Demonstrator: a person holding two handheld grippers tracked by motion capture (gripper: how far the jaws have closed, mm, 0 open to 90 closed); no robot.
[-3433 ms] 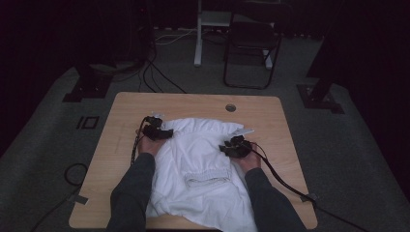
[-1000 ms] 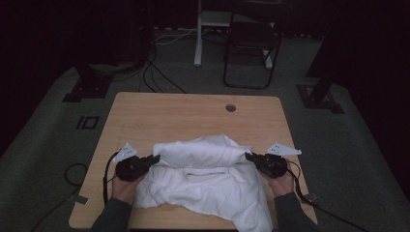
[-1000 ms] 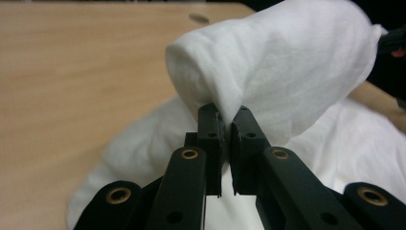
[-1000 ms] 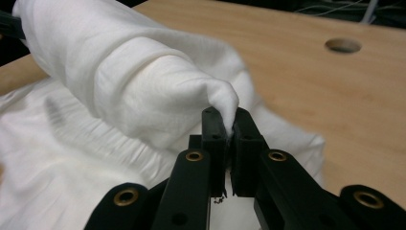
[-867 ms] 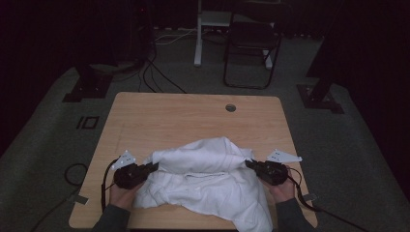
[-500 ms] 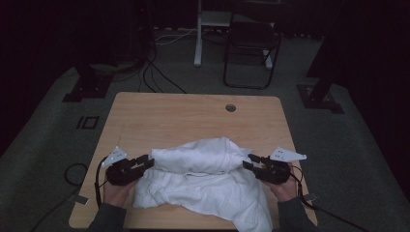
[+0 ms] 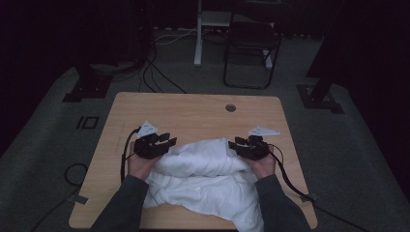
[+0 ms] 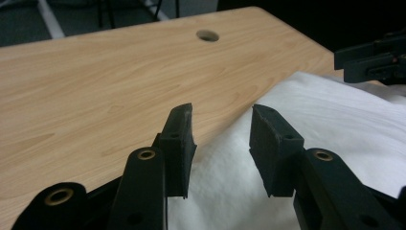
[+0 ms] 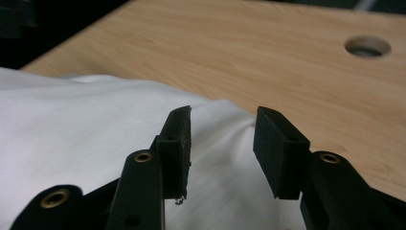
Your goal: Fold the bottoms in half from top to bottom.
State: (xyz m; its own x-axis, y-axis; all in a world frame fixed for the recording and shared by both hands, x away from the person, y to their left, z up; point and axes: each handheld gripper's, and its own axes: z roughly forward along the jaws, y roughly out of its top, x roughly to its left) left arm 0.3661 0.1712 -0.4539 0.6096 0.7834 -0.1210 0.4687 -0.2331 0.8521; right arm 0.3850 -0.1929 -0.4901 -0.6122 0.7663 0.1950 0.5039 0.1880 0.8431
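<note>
White cloth (image 7: pixel 203 176) (near edge cut off) lies bunched on table (image 7: pixel 193 108).

One white garment (image 7: pixel 203 176) is counted on one wooden table (image 7: pixel 193 108). Two grippers are counted: the left gripper (image 7: pixel 162 142) and the right gripper (image 7: pixel 239 145). One round hole (image 7: pixel 230 107) is seen in the tabletop. One chair (image 7: pixel 251 43) is noted behind.

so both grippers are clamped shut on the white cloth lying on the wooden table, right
Not quite. The white cloth does lie on the wooden table, but neither gripper is clamped on it. The left gripper and right gripper have just been opening; each gripper view shows its jaws apart, with nothing between them.
</note>
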